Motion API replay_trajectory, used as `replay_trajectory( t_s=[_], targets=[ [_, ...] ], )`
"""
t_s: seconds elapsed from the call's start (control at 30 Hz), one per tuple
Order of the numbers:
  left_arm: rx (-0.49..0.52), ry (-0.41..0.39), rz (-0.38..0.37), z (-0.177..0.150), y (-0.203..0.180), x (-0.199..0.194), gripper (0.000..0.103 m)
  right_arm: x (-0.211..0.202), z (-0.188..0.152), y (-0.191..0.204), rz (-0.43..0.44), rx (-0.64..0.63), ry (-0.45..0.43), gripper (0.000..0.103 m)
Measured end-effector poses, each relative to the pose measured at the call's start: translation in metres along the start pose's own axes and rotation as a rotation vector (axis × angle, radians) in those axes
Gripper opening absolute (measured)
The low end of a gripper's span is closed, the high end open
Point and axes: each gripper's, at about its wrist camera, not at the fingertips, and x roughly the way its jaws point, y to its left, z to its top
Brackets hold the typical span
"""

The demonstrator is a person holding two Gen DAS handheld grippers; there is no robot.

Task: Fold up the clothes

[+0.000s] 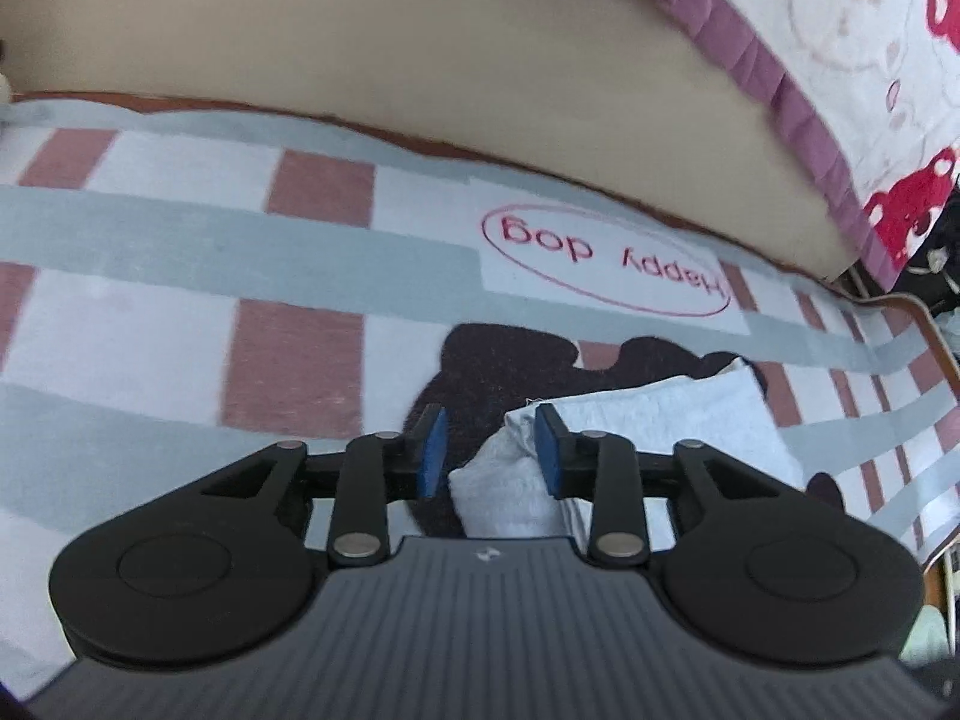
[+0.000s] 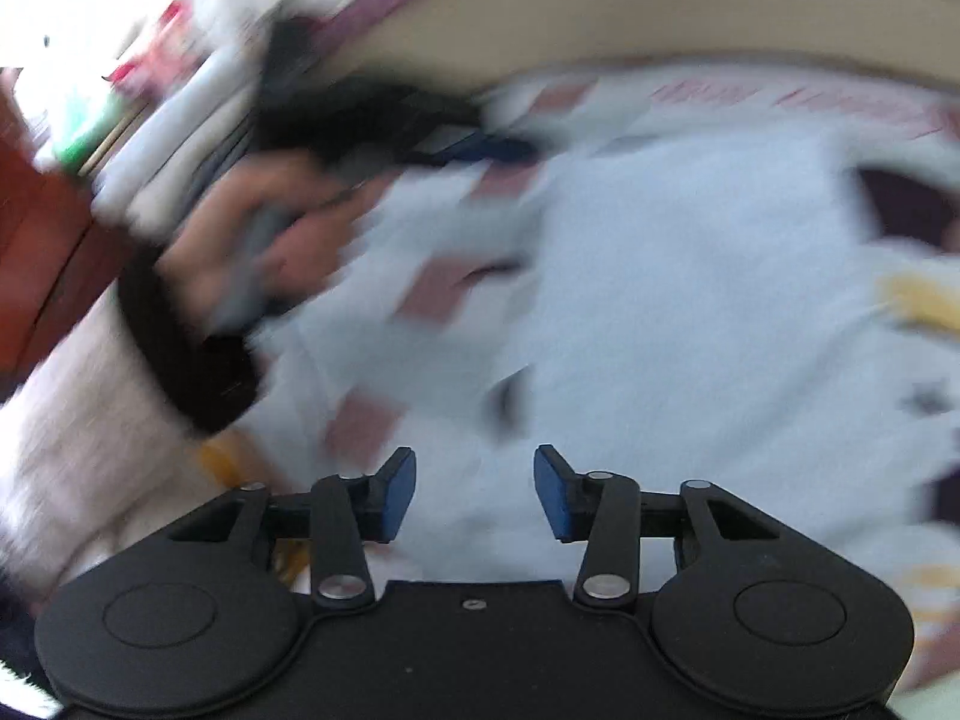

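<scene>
My left hand-held gripper hangs low over the bed, its blue pads spread apart with nothing clamped. A bunched fold of the pale garment rises into the gap from the right; it looks to brush the right pad, though I cannot be sure it touches. From there the cloth runs away to my right and slightly forward, lying over a dark piece of clothing that shows beyond and to the left. Farther off is the striped bed cover with its "Happy dog" oval, then a beige panel at the head of the bed.

My right hand-held gripper is also parted and empty, and its view is heavily blurred. The pale garment spreads broad directly ahead of it, reaching out to the right. Up to the left, my other hand grips its tool at the cloth's far edge.

Both are close; I judge the left nearer to a graspable fold.
</scene>
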Motion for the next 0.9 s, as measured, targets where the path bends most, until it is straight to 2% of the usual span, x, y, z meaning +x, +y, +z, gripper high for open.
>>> replay_trajectory(
  t_s=[0.07, 0.17, 0.23, 0.43, 0.53, 0.67, 0.73, 0.83, 0.9],
  targets=[
    [-0.039, 0.040, -0.037, -0.005, 0.005, -0.008, 0.047, -0.022, 0.004, -0.027, -0.107, 0.063, -0.063, 0.053],
    [-0.099, 0.145, -0.089, -0.025, 0.007, -0.006, 0.047, -0.041, 0.002, -0.067, -0.178, 0.151, -0.111, 0.059],
    [-0.131, 0.192, -0.097, -0.039, 0.005, -0.003, 0.047, -0.040, 0.001, -0.091, -0.190, 0.188, -0.098, 0.059],
    [-0.116, 0.228, -0.115, -0.073, -0.011, 0.003, 0.050, -0.011, 0.005, -0.122, -0.141, 0.243, -0.048, 0.059],
    [-0.119, 0.249, -0.149, -0.079, -0.010, 0.009, 0.060, 0.007, 0.015, -0.127, -0.106, 0.234, -0.017, 0.059],
    [-0.102, 0.269, -0.187, -0.073, -0.009, 0.017, 0.066, 0.024, 0.032, -0.140, -0.031, 0.244, -0.008, 0.063],
    [-0.121, 0.258, -0.211, -0.071, -0.005, 0.019, 0.067, 0.030, 0.039, -0.148, 0.019, 0.245, -0.015, 0.065],
    [-0.052, 0.193, -0.192, -0.070, -0.014, 0.018, 0.069, 0.032, 0.045, -0.162, 0.101, 0.282, -0.021, 0.066],
    [-0.005, 0.148, -0.178, -0.070, -0.021, 0.017, 0.068, 0.034, 0.046, -0.163, 0.110, 0.294, -0.025, 0.063]
  ],
)
